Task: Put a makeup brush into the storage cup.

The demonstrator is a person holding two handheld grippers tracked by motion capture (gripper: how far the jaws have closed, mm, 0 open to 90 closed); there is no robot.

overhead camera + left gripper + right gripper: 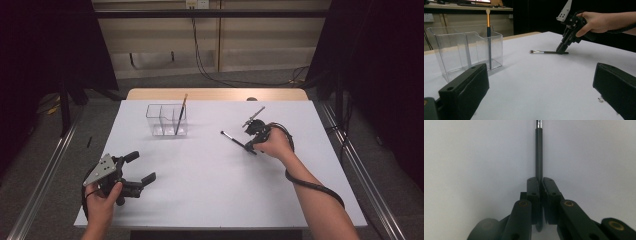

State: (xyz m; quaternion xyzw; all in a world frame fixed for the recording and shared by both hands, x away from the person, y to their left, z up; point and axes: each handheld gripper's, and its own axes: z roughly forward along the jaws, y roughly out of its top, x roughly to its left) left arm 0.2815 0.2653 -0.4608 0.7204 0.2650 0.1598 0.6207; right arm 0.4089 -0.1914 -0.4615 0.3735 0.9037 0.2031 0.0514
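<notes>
A slim black makeup brush [234, 140] lies flat on the white table [210, 185], right of centre. My right gripper [249, 146] is shut on its handle end, tilted down onto the table. The right gripper view shows the handle [539, 152] running straight out from the closed right gripper [541, 181]. A clear plastic organizer [166, 120] stands at the back left with a gold-handled brush [180, 114] upright in its right compartment. My left gripper [142, 166] rests open and holds nothing at the front left. From the left gripper [541, 87] I see the organizer [466, 47], the black brush [546, 52] and the right gripper [562, 48].
A wooden strip [215, 94] borders the table's far edge. Metal rails [47, 175] run along both sides of the table, and cables [220, 75] lie on the floor behind it. A tiny speck [600, 100] sits on the table near the left gripper.
</notes>
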